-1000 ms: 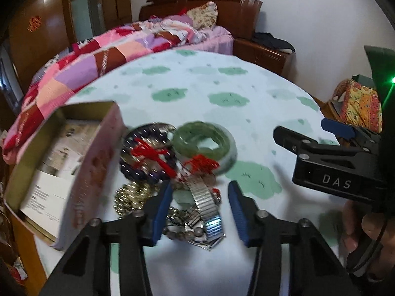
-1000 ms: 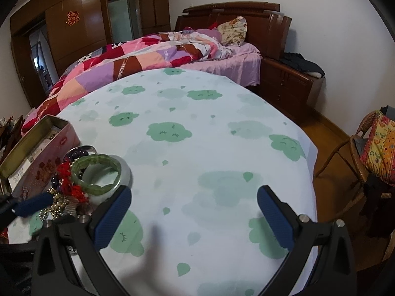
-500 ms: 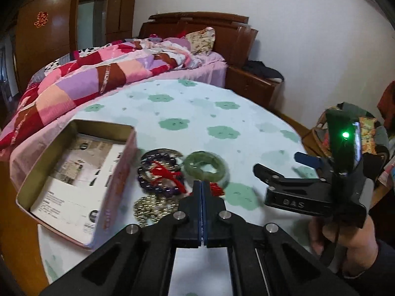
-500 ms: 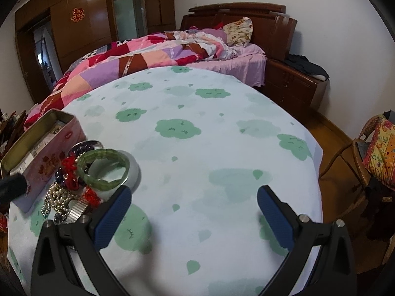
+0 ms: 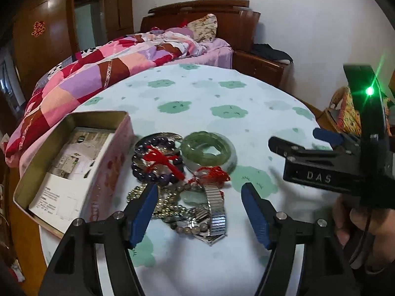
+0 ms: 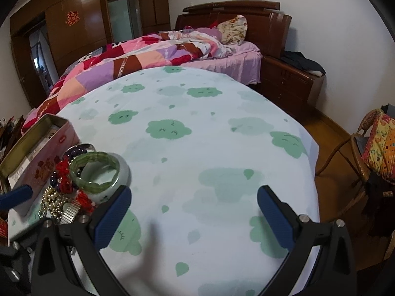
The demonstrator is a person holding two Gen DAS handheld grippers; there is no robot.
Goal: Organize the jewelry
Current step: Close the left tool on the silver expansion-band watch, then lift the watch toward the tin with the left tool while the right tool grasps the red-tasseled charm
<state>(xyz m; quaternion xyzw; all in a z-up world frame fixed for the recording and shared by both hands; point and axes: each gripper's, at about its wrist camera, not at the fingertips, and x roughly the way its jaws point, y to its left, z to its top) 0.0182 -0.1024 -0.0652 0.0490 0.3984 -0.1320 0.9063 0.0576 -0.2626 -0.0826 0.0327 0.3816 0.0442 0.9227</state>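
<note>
A heap of jewelry lies on the cloud-print tablecloth (image 5: 222, 93). It holds a green jade bangle (image 5: 207, 148), a purple bead bracelet with red cord (image 5: 155, 162), gold beads (image 5: 134, 192) and a metal watch band (image 5: 216, 209). My left gripper (image 5: 200, 212) hangs over the near end of the heap. Its jaws are opening, and the watch band and bead strings lie below the gap, untouched by the pads. An open pink tin (image 5: 74, 167) stands left of the heap. My right gripper (image 6: 193, 212) is open over bare cloth, right of the bangle (image 6: 96, 170).
A hand (image 5: 358, 222) holds the right gripper (image 5: 296, 138) at the right of the left wrist view. A bed with a patchwork quilt (image 6: 138, 54) lies behind the round table. A wicker chair with a bright cushion (image 6: 380, 148) stands off the table's right edge.
The left gripper, partly open a second ago, was fully shut half a second ago and now stands wide over the heap. The right gripper stayed open and nearly still.
</note>
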